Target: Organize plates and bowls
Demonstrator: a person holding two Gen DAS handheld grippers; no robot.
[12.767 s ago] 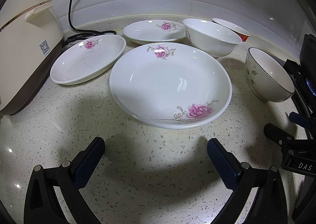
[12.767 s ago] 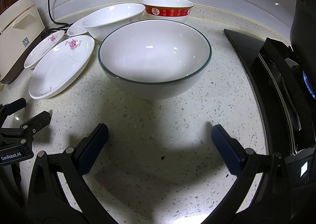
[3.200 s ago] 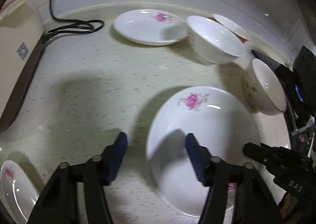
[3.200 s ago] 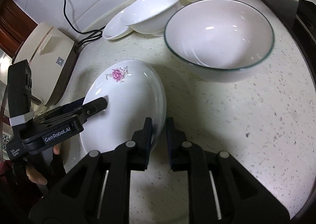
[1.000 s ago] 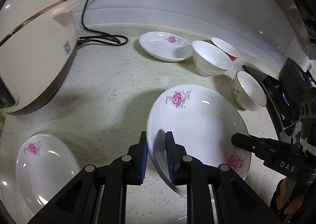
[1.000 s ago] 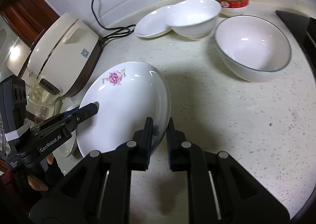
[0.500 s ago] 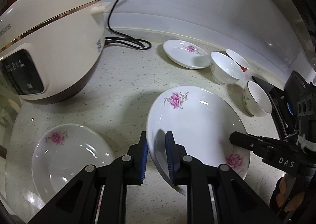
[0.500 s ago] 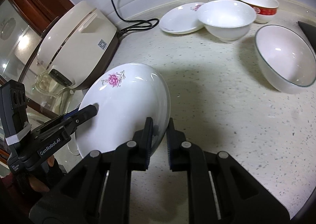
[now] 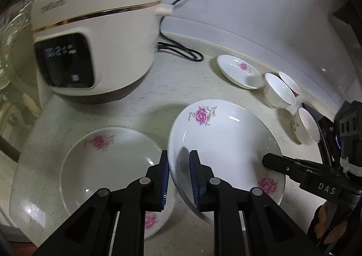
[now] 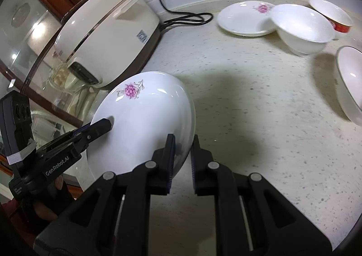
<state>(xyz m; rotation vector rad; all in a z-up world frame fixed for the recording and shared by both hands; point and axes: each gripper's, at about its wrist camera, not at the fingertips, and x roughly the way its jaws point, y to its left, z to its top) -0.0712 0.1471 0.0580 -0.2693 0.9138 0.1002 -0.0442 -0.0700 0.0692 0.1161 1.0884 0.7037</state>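
Holding the big flowered plate [image 9: 226,143] up off the counter [image 9: 181,79] with both grippers at once, so it's a 2-handed carry right now. Left gripper [image 9: 178,177] has its fingers closed on the plate's near-left rim, right gripper [image 10: 182,149] is pinched on the opposite edge. The plate looks tilted, and in the left wrist view it sits just beside and a bit above the smaller flowered plate [image 9: 101,165] lying flat near the counter's front edge, with the rice cooker [image 9: 95,30] behind.

My guess is the big one is headed for that smaller plate, or next to it, to start a stack.

What worries me:
- glazed rim plus thin pinch grips, so if 1 hand moves faster than the other the plate could twist out and drop
- big on small would make a wobbly stack, could rock or slide
- the lower plate is close to the counter edge, a bump could shove it off
- coming down tilted could clack rim on rim and chip

The other plate [image 10: 244,18] and 3 bowls wait at the back
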